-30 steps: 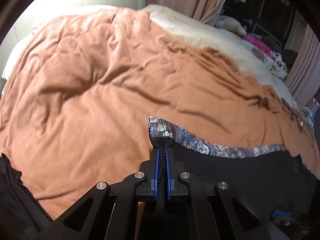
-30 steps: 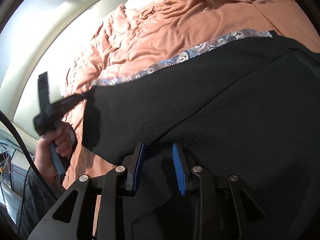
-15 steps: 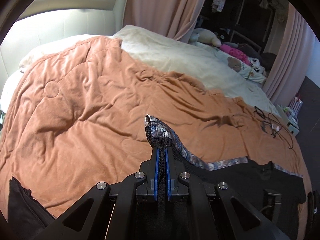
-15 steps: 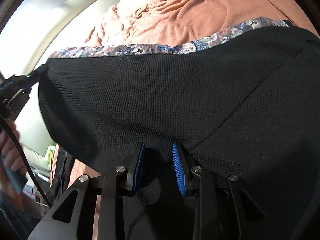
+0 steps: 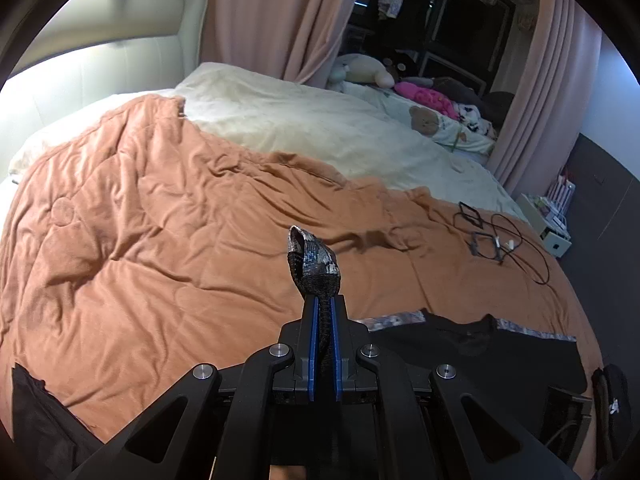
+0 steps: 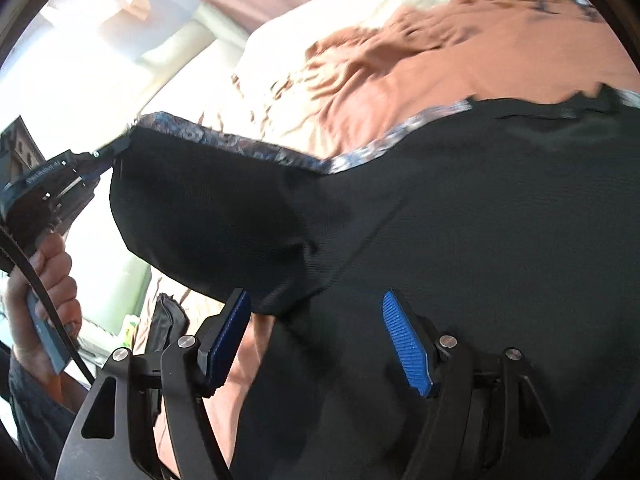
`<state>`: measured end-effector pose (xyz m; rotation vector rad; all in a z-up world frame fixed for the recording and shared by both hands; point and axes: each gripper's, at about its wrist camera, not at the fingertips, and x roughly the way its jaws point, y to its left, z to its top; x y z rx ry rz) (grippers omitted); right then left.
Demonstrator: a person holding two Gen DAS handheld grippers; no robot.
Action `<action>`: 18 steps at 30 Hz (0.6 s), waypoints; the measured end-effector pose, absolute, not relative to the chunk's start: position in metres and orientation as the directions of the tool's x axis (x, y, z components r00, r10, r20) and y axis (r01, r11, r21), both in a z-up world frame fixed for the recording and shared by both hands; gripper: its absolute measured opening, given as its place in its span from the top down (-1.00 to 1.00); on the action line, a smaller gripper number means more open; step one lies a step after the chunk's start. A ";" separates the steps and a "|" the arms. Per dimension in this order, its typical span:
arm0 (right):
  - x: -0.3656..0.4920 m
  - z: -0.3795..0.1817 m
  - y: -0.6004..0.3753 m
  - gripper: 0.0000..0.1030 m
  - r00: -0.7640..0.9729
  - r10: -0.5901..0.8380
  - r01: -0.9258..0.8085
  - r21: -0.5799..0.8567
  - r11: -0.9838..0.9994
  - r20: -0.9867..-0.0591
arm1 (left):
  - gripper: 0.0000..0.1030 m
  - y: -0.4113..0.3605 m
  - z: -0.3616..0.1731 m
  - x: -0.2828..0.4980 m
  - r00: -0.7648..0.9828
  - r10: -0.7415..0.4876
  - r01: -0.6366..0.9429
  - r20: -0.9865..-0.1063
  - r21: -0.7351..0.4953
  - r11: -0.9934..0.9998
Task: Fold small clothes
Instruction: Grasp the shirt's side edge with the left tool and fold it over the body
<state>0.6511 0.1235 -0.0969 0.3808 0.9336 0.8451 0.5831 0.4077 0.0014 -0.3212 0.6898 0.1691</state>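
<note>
The left gripper (image 5: 323, 312) is clamping the black garment's (image 6: 460, 220) patterned-trim corner at frame centre; the garment is trailing lower right across the orange blanket (image 5: 160, 220). The right gripper (image 6: 320, 328), jaws apart, is hovering over the garment's middle, holding nothing

— How do the tools look?
— Both are black, with angular arms, round silver screws and ribbed blue pads. On the left gripper (image 5: 323, 344) the pads are narrow strips; on the right gripper (image 6: 316, 338) they are broad.
— And the person?
— The left hand (image 6: 40, 300) is bare, next to a black cable (image 6: 44, 300).
</note>
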 end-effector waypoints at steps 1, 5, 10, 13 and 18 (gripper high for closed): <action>0.649 -0.094 0.112 -0.30 0.328 0.769 -0.456 0.621 0.637 -0.548 | 0.88 0.400 0.003 0.585 0.759 0.039 -0.253 -0.650 -0.239 0.938; 0.625 -0.090 0.058 -0.30 0.396 0.728 -0.409 0.602 0.686 -0.560 | 0.88 0.374 0.004 0.592 0.754 0.013 -0.229 -0.657 -0.243 0.943; 0.610 -0.099 0.002 -0.30 0.452 0.719 -0.318 0.658 0.683 -0.528 | 0.88 0.343 0.003 0.603 0.745 -0.030 -0.200 -0.666 -0.265 0.943; 0.612 -0.101 -0.010 -0.30 0.470 0.711 -0.313 0.654 0.688 -0.523 | 0.88 0.322 0.000 0.610 0.735 -0.064 -0.171 -0.675 -0.276 0.946; 0.622 -0.114 -0.029 -0.30 0.489 0.700 -0.243 0.690 0.682 -0.520 | 0.88 0.288 -0.007 0.625 0.713 -0.113 -0.120 -0.692 -0.279 0.953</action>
